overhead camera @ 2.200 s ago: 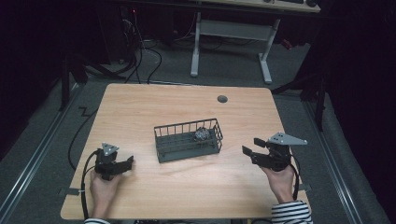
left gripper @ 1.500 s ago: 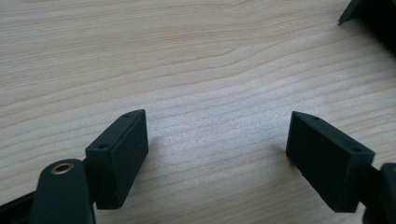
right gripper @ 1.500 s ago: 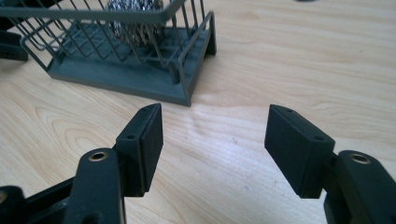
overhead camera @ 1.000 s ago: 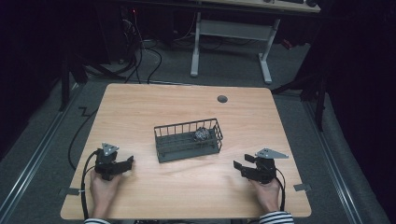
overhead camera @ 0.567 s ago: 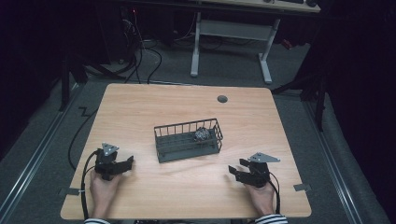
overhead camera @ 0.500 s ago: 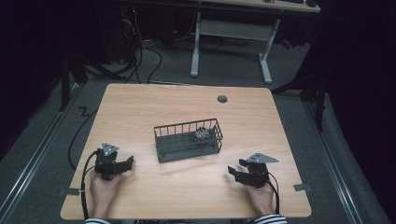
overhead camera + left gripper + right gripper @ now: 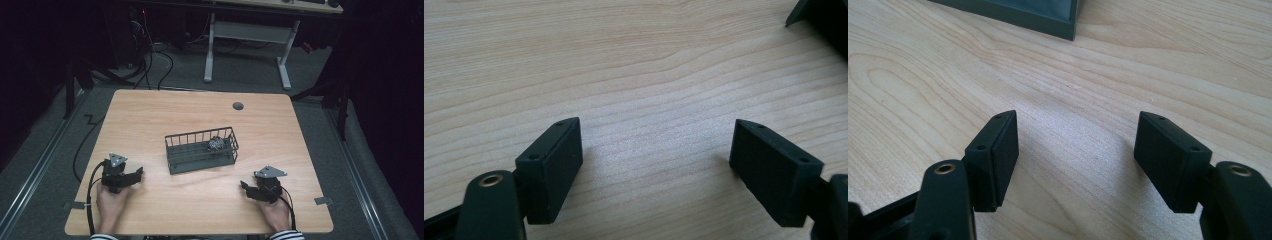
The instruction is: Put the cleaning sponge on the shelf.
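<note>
1. No brand, label or writing can be read on any thing here.
2. The wooden table [image 7: 165, 120] has bare board on all sides of the dark wire basket [image 7: 201, 149], which stands near its middle; a round grommet hole [image 7: 238, 106] lies towards the far edge.
3. A small crumpled grey ball [image 7: 217, 144] lies inside the basket, at its right end.
4. The left gripper [image 7: 131, 176] rests low over the near left part of the table, well apart from the basket. Its jaws stand wide, with bare wood between them.
5. The right gripper [image 7: 245, 188] sits near the front right edge, the basket's corner [image 7: 1068, 25] ahead of it. Its jaws have just been opening and stand apart, with bare wood between them.
6. The ball is between neither pair of jaws.
</note>
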Action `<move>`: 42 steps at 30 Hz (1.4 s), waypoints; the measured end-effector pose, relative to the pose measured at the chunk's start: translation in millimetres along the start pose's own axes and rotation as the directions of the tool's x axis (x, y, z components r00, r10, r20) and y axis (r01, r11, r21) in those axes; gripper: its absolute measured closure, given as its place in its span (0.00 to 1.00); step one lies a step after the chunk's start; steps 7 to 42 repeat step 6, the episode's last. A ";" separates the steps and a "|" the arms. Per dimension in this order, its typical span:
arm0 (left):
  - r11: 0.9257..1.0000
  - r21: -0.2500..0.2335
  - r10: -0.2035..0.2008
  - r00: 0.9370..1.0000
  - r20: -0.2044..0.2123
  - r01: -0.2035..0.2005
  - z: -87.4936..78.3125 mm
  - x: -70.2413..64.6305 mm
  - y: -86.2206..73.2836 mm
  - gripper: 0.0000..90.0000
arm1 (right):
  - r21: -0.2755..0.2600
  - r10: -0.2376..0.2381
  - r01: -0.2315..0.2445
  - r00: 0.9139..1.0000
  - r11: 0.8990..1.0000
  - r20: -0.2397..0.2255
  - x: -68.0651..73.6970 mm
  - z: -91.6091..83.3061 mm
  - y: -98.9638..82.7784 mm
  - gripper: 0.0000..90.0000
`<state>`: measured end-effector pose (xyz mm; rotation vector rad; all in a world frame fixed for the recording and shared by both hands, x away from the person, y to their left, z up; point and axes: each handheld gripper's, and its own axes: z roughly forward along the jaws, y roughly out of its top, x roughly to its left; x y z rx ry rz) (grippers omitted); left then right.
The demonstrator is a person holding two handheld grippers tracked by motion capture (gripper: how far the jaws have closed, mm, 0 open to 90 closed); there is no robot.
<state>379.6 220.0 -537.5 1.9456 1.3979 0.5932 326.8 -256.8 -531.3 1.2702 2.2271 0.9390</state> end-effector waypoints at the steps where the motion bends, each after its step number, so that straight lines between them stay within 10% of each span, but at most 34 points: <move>1: 1.000 -0.001 0.000 1.000 -0.001 0.000 0.0 -0.1 -0.1 0.24 | 0.000 -0.001 0.001 1.000 1.000 0.000 0.0 0.1 0.0 0.38; 42: 1.000 0.000 0.002 1.000 0.000 -0.002 -0.1 -0.4 -0.1 0.24 | 0.000 -0.001 0.001 1.000 1.000 0.001 -0.1 0.1 0.0 0.38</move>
